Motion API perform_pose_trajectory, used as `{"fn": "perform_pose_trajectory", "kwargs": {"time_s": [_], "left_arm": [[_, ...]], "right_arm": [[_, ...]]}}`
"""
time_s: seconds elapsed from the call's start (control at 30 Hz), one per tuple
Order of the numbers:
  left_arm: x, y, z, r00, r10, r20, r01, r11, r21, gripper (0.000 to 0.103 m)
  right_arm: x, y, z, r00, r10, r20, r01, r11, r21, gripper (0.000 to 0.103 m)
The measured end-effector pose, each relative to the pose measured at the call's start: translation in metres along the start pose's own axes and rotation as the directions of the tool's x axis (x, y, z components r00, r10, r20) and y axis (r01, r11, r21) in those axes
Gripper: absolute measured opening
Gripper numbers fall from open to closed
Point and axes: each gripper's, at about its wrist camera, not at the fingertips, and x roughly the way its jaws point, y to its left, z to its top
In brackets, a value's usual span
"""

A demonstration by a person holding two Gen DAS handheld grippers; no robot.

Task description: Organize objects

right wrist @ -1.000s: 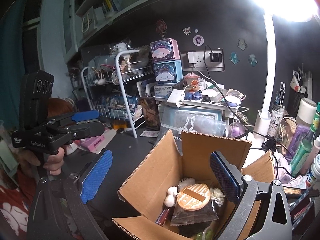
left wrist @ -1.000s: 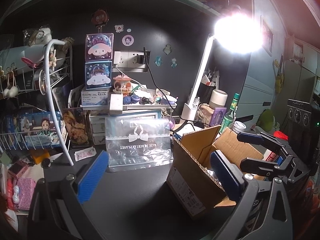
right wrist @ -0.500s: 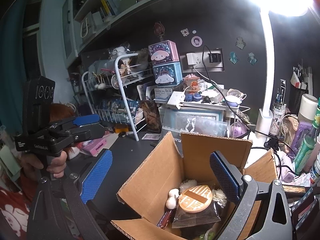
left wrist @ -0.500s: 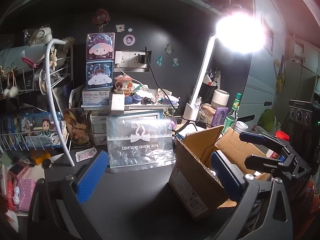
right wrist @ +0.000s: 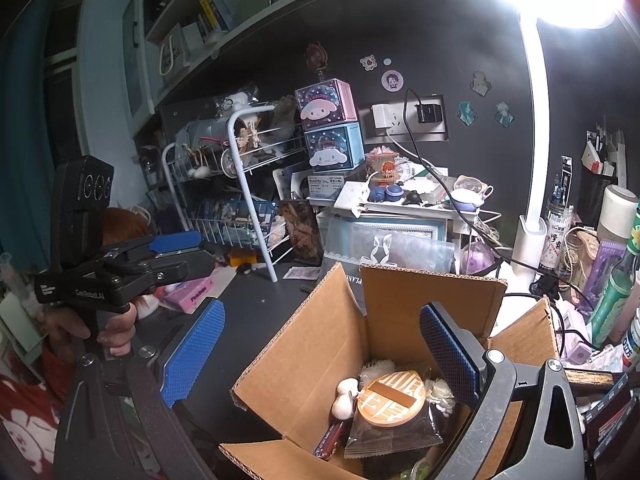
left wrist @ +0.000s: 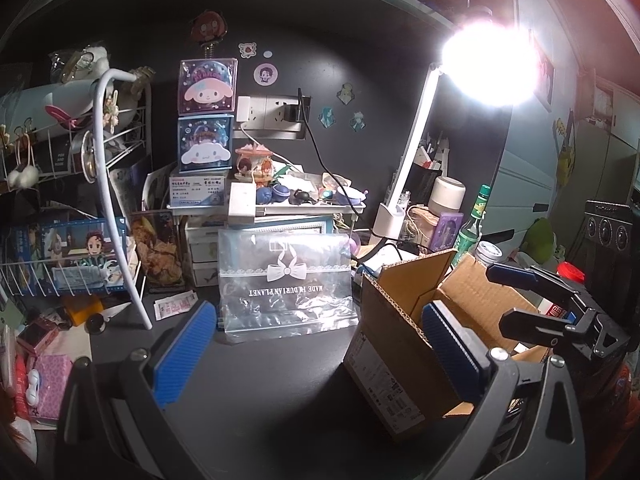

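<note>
Hovering with both claws spread and empty: right claw (right wrist: 320, 354) over a part-filled cardboard box (right wrist: 400, 320), left claw (left wrist: 316, 350) facing the cluttered table (left wrist: 256, 380); much remaining.

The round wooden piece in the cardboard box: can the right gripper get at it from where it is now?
Probably yes. The right gripper is open above the cardboard box, whose flaps stand open, and the round wooden piece lies on top of the other contents, uncovered. The box walls may limit the approach.
</note>
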Motion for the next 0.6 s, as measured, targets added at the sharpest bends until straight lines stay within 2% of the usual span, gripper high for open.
{"fn": "perform_pose_trajectory", "kwargs": {"time_s": [0.6], "left_arm": [[-0.0025,0.0032,-0.0006,1.000,0.023,-0.001,-0.024,1.000,-0.011,0.102]], "right_arm": [[-0.0003,0.0059,0.0001,1.000,-0.005,0.001,0.005,1.000,0.003,0.098]]}}
